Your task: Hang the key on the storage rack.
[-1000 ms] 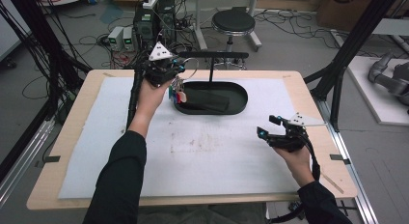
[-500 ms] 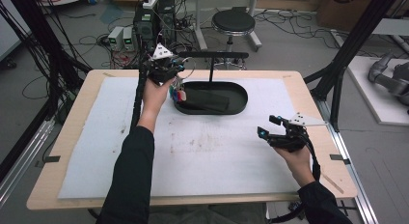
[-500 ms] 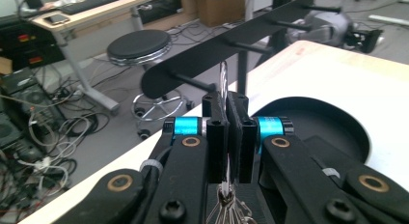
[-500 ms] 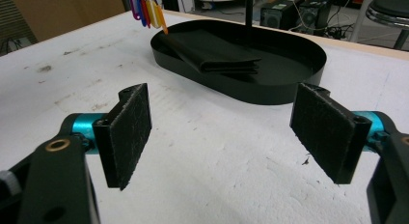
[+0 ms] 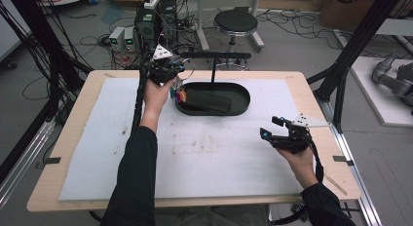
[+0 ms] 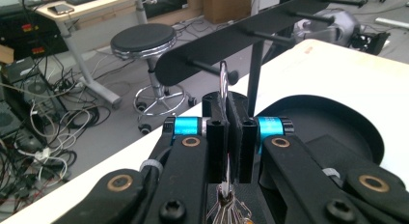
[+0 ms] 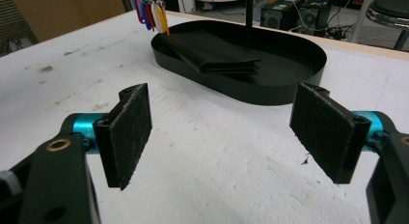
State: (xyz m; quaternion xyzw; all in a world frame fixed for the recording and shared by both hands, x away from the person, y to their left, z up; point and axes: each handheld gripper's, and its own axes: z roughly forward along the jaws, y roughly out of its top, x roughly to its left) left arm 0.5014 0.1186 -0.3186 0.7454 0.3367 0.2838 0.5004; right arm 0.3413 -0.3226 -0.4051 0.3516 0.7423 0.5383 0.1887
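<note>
At the far edge of the desk (image 5: 311, 97), the left gripper (image 5: 165, 72) holds a key ring (image 6: 224, 86) up against a peg (image 6: 212, 69) of the black rack (image 5: 214, 55). The jaws are clamped together on the ring. Over the last second the left hand (image 5: 157, 97) has shifted slightly forward and up toward the rack; the right gripper (image 5: 285, 138) has not moved. Judgement: the step in hand is hanging the ring on the peg, and it is close to completion but not done. In the left gripper view, the ring's top loop meets the peg, but whether it has passed over the peg's tip cannot be told.

Condition of the ring:
- Thin bright metal loop, standing upright between the jaws.
- Keys (image 6: 226, 212) hang below the jaws.
- Coloured tags (image 7: 152, 11) in red, blue, white and yellow dangle under the ring, just beside the left end of the tray (image 5: 243, 97).

The tray is a black oval dish on the white mat (image 5: 219, 153). A folded black cloth (image 7: 212, 52) lies inside it.

The right gripper rests low near the right edge of the desk, well apart from the tray. Its jaws stand wide apart and hold nothing.

Judgement: release is safe only once the loop sits over the peg; otherwise the ring may drop.
</note>
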